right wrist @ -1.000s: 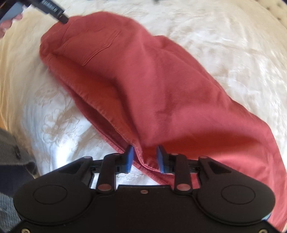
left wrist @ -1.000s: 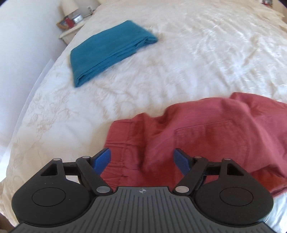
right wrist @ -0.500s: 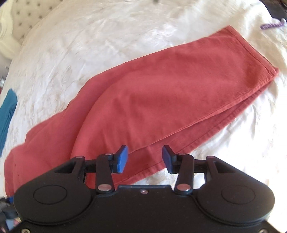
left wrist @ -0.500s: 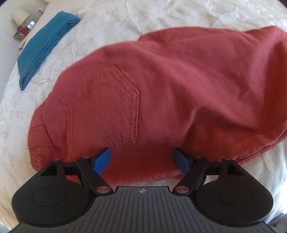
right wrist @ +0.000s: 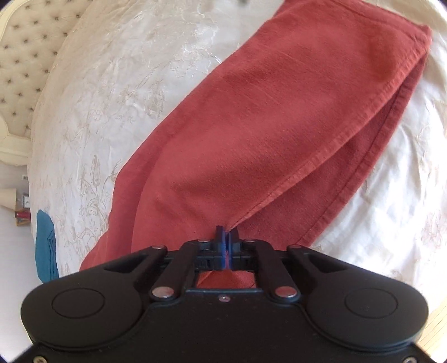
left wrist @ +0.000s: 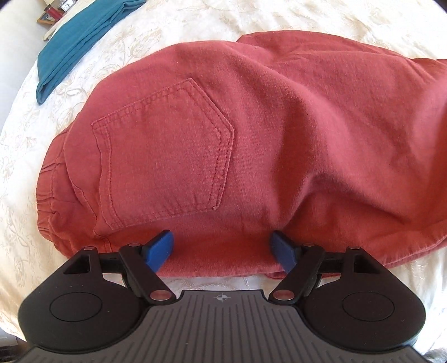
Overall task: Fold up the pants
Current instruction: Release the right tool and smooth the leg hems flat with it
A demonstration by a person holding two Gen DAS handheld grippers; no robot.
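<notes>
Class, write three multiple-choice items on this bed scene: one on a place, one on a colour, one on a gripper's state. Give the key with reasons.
1. Where does the folded teal cloth lie?
A. on the red pants
B. on the bedspread, apart from the pants
C. in a gripper

2. What colour are the pants?
A. red
B. grey
C. green

3. How is the right gripper?
A. wide open
B. out of view
C. shut on the pants

Key: B, pale bedspread shows between them; A, red cloth throughout; C, its fingers pinch a fold of the pants.
</notes>
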